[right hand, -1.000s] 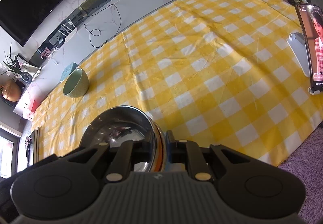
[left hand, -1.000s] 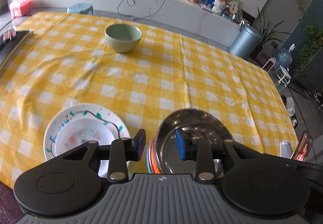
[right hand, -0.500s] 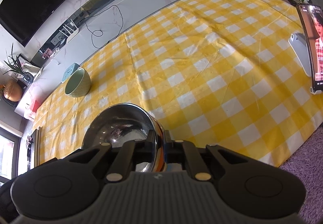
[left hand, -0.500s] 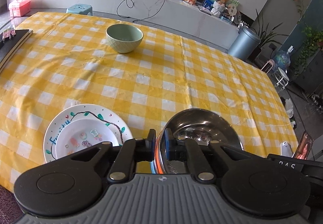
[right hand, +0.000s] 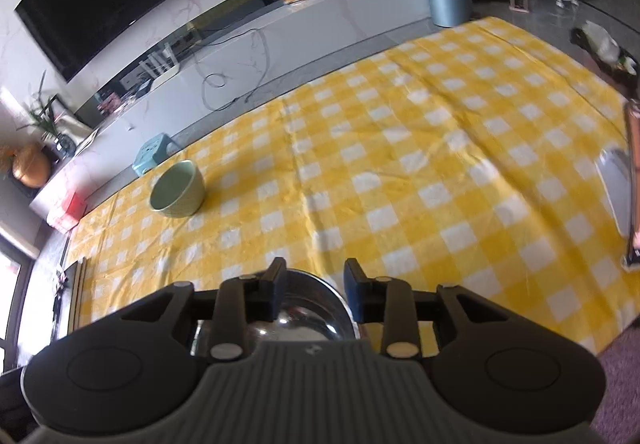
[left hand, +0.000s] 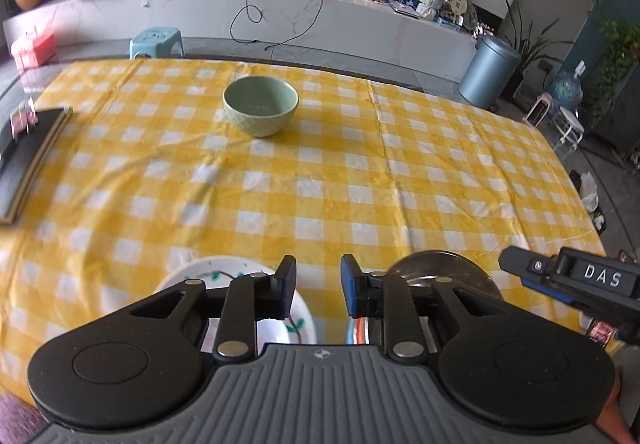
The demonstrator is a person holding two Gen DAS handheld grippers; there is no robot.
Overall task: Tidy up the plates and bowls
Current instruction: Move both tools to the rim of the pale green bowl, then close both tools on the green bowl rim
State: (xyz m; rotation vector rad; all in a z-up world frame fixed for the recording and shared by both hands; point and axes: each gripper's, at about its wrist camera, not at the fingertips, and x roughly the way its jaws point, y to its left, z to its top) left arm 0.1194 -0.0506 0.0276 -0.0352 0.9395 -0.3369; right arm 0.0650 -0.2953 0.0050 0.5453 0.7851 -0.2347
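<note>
At the near edge of the surface (left hand: 280,196), the steel bowl (right hand: 308,318) sits on an orange-rimmed dish, beside the painted plate (left hand: 224,276). Both tools, left tool (left hand: 318,286) and right tool (right hand: 314,290), are opening with nothing pinched, probably leaving it nested. Only the left view shows the plate; the right shows the bowl's inside. A green bowl (left hand: 261,106) waits well apart.

A table (left hand: 440,180) covered by a yellow-and-white checked cloth carries a green bowl (left hand: 261,106) toward its far side. At the near edge sit a painted white plate (left hand: 224,280) and, just beside it, a steel bowl (left hand: 436,268). A dark flat board (left hand: 28,156) lies at the left edge
</note>
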